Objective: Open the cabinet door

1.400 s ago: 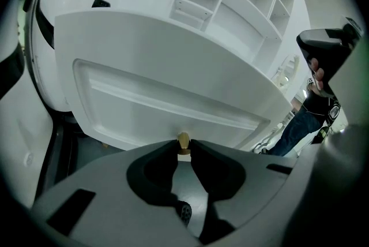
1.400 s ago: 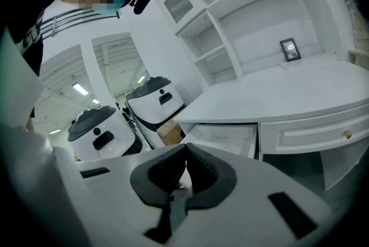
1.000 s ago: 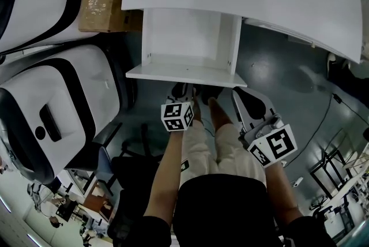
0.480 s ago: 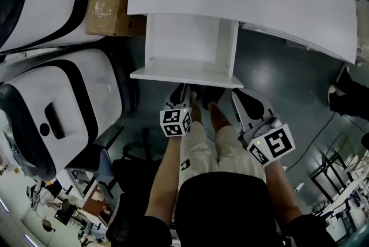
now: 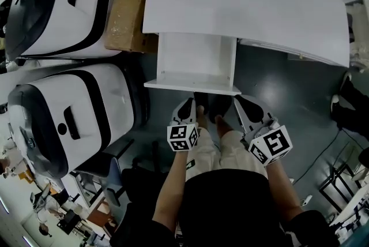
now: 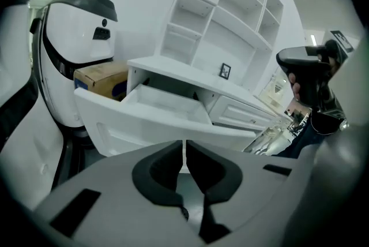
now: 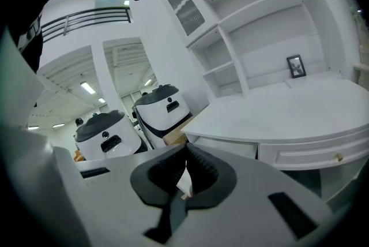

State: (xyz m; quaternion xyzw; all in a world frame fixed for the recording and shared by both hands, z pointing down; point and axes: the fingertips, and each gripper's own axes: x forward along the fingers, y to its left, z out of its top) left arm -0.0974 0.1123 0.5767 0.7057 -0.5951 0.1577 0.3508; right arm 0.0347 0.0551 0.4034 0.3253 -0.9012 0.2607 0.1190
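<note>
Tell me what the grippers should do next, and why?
Probably ease both back and rest: the drawer already stands pulled out, the left gripper has just been closing its jaws with nothing between them, and the right gripper is shut, empty.

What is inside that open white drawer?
The drawer shows only its bare white bottom, with nothing in it. Its rear part is covered by the desktop.

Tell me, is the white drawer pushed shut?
No, the drawer stands pulled out from under the desk top, with its bare white inside showing in the left gripper view.
</note>
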